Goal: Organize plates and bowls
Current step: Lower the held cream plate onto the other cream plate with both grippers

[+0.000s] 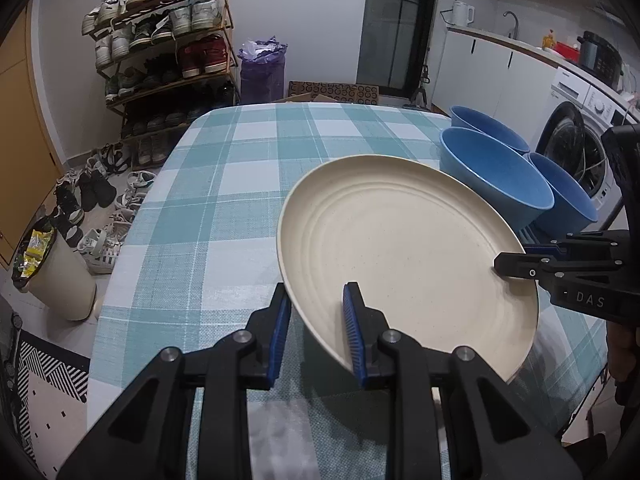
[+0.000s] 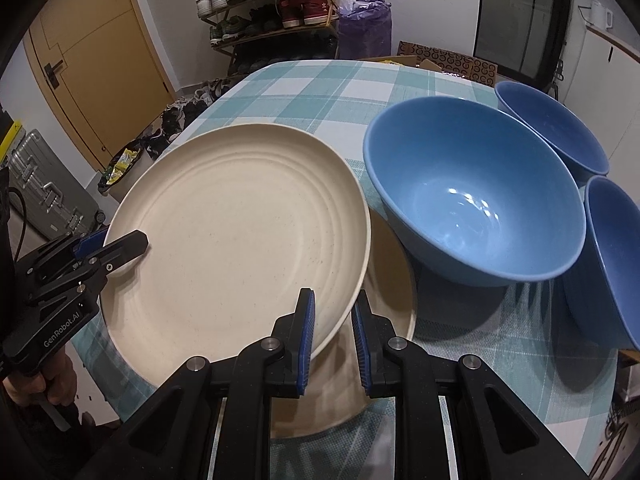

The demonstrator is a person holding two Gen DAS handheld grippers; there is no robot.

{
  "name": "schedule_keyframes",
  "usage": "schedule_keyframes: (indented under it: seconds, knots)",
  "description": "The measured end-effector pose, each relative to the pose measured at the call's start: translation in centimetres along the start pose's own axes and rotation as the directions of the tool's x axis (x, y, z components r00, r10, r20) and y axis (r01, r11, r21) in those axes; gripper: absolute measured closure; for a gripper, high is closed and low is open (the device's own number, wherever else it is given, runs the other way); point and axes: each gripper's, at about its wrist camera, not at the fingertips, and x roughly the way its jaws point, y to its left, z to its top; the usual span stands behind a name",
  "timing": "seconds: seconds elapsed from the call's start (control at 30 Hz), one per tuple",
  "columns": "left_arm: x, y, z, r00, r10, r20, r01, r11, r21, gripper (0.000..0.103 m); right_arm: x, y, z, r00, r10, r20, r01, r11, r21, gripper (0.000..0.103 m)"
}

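A cream plate (image 1: pixel 404 256) is tilted above the checked table (image 1: pixel 240 184). My left gripper (image 1: pixel 318 332) straddles its near rim and its jaws look shut on it. My right gripper (image 2: pixel 333 338) straddles the opposite rim; its grip is not clear. In the right wrist view the cream plate (image 2: pixel 240 236) hangs over a second cream plate (image 2: pixel 390 300) lying flat on the table. Three blue bowls stand to the right: a large one (image 2: pixel 472 200), one behind (image 2: pixel 556 128) and one at the right edge (image 2: pixel 616 256). The left gripper (image 2: pixel 116 246) shows on the plate's far rim.
The table's left edge drops to a floor with a bin (image 1: pixel 52 276), scattered shoes and a shoe rack (image 1: pixel 164 48). A washing machine (image 1: pixel 580 148) and counter stand right of the table. A suitcase (image 2: pixel 44 184) stands at the left.
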Motion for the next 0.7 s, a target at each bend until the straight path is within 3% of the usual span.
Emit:
schedule_keyframes:
  seconds: [0.7]
  knots:
    - [1.8, -2.3, -1.1, 0.998, 0.022, -0.067, -0.017, 0.997, 0.072, 0.078, 0.6, -1.0, -2.0, 0.998, -0.057, -0.031, 0.056, 0.998, -0.017, 0.084]
